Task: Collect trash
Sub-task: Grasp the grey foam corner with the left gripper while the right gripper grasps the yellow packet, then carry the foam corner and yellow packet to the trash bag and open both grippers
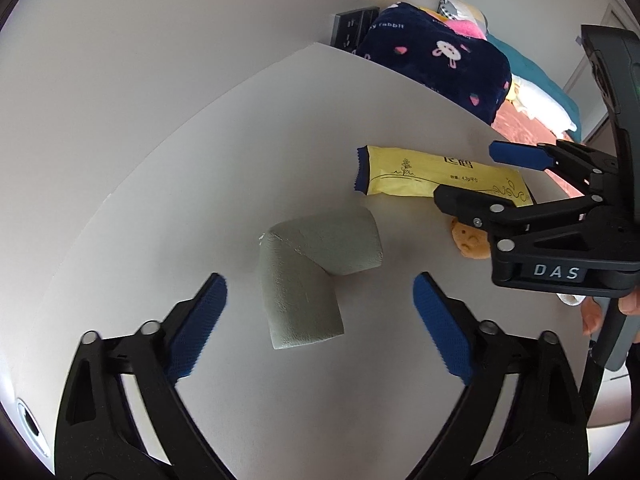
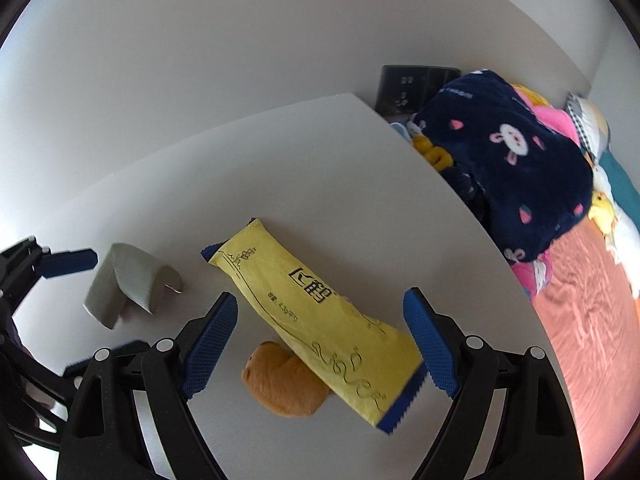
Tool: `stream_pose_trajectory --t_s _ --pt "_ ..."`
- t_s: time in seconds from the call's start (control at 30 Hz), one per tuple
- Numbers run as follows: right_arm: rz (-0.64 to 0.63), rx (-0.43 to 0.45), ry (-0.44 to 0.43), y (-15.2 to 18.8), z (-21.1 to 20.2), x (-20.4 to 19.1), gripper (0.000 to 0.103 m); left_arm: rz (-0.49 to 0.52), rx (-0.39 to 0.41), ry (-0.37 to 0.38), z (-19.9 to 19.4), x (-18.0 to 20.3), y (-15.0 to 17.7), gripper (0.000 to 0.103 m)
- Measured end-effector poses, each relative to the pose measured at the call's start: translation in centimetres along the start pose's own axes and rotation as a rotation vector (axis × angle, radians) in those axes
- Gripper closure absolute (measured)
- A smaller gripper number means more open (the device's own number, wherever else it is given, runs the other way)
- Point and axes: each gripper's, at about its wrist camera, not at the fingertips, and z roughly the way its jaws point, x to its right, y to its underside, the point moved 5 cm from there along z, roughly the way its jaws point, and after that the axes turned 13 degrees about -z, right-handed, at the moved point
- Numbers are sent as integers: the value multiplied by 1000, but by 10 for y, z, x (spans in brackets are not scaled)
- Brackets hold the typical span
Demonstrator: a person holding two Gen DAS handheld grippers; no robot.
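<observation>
1. The left hand-held gripper (image 1: 320,324) hung released over the white table (image 1: 168,208), its blue pads either side of a grey L-shaped foam corner guard (image 1: 310,276) but clear of it.
2. The right hand-held gripper (image 2: 320,344) was likewise released, its jaws spread wide above a yellow snack wrapper (image 2: 316,312) with blue serrated ends; nothing was grasped.
3. The wrapper lay flat and diagonal on the table, its near end overlapping a small orange plush toy (image 2: 286,384) just beside it. The corner guard sat well apart to the left in the right wrist view.
4. No bin or trash bag showed in either view, so where the items should go could not be told.
5. Risk, as I judged it: closing on the wrapper could also pinch the plush toy, since the two touched, and lift something that may not be trash.
6. The thin, flat wrapper might slip out from under the pads instead of being pinched.
7. The bent corner guard could twist or pop out if squeezed across its angled arm.
8. The two grippers were near each other and might collide if both closed in together.
</observation>
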Motion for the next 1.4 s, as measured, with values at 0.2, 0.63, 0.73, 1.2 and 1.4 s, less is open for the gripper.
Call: stream_pose_trajectory --t_s 0.2,0.63,0.73,1.2,1.4 --pt "-23 -51 -41 -2 18 -6 49 -9 -18 18 4 -5 2 31" --pt "110 -52 -190 19 2 -16 79 -15 -11 62 -4 -4 11 62" --pt "140 -42 -217 27 -8 -20 80 -17 -13 74 -9 -1 17 62" --pt "196 41 -190 45 -67 -12 80 36 38 92 -49 31 31 62" --pt "219 62 -167 69 -93 -9 80 68 45 104 -62 52 41 62"
